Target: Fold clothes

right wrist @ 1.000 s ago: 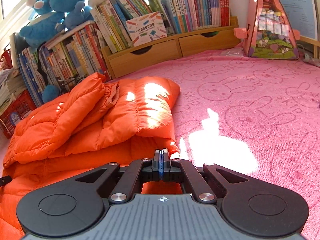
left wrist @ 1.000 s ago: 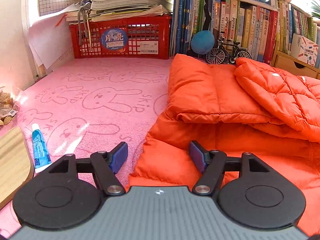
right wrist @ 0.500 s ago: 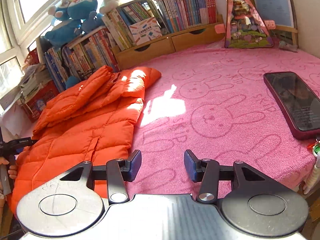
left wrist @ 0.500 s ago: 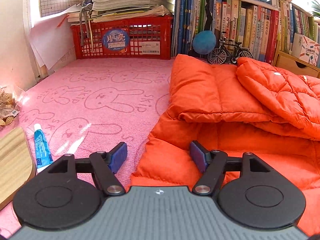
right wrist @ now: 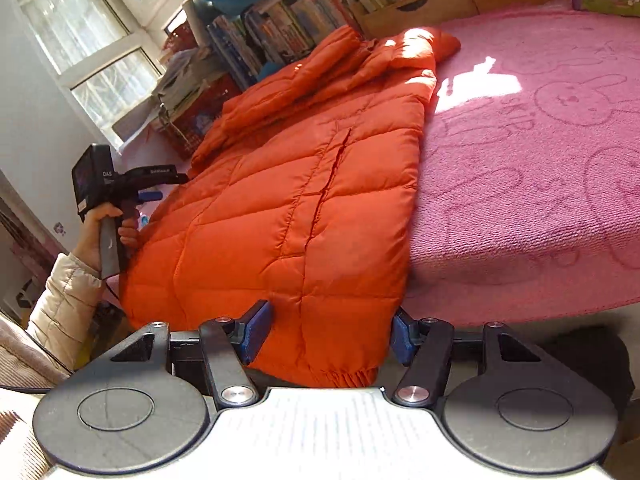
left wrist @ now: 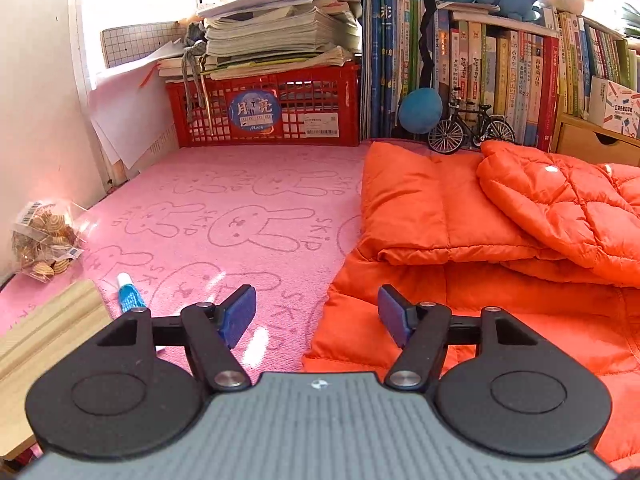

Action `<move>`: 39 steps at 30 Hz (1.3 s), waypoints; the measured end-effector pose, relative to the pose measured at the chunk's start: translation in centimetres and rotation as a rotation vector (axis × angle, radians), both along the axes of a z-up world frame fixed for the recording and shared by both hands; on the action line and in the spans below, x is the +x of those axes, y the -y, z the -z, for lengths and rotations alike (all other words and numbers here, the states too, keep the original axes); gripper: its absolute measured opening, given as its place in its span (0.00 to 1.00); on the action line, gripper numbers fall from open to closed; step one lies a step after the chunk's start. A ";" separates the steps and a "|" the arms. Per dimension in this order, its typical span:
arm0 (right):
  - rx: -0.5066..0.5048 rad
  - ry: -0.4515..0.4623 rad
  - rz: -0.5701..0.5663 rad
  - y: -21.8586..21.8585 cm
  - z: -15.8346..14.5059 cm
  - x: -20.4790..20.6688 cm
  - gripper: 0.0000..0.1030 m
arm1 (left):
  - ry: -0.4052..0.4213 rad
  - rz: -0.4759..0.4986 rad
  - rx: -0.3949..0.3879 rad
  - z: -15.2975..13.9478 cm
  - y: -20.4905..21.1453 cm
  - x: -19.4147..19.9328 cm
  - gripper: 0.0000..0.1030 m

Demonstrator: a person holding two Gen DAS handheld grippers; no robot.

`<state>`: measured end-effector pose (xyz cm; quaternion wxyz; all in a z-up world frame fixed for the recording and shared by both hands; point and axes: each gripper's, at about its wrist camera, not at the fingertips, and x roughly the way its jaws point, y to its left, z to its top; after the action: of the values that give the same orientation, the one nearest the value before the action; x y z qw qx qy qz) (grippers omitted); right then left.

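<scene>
We note the orange jacket [right wrist: 304, 200] on the pink towel [right wrist: 540, 168], its hem between the right gripper [right wrist: 328, 334], whose jaws are opening, untouched. Left gripper [left wrist: 316, 314] jaws closing, still apart, the jacket's edge just below them.

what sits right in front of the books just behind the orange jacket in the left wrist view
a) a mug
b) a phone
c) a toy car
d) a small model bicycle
d: a small model bicycle stands in front of the row of books, just beyond the far edge of the orange jacket.
</scene>
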<state>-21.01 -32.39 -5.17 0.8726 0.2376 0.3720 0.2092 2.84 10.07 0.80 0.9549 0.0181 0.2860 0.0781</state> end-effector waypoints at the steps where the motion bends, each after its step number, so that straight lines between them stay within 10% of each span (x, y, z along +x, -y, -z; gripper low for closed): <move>1: 0.037 0.001 -0.015 -0.2 0.1 0.2 0.60 | 0.012 0.006 0.005 -0.6 -0.2 -0.5 0.65; 10: 0.337 0.090 -0.121 -0.9 -1.7 1.3 0.46 | 0.067 -0.110 0.007 -2.7 -3.0 -3.0 0.65; 23: 0.429 0.273 -0.068 -2.8 -6.2 13.4 0.25 | 0.098 -0.161 0.046 -4.4 -6.4 -5.4 0.65; 31: 0.365 0.126 0.195 -2.8 -3.9 24.2 0.23 | 0.177 -0.148 -0.003 -6.9 -8.1 -8.0 0.66; 39: 0.180 0.172 0.254 -4.9 -2.5 23.6 0.35 | 0.218 0.128 -0.090 -7.8 -6.7 -8.1 0.75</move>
<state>2.62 -27.49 -2.64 0.8959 0.3410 0.2427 0.1492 -5.30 16.81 8.61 0.9832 -0.0153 0.1821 0.0056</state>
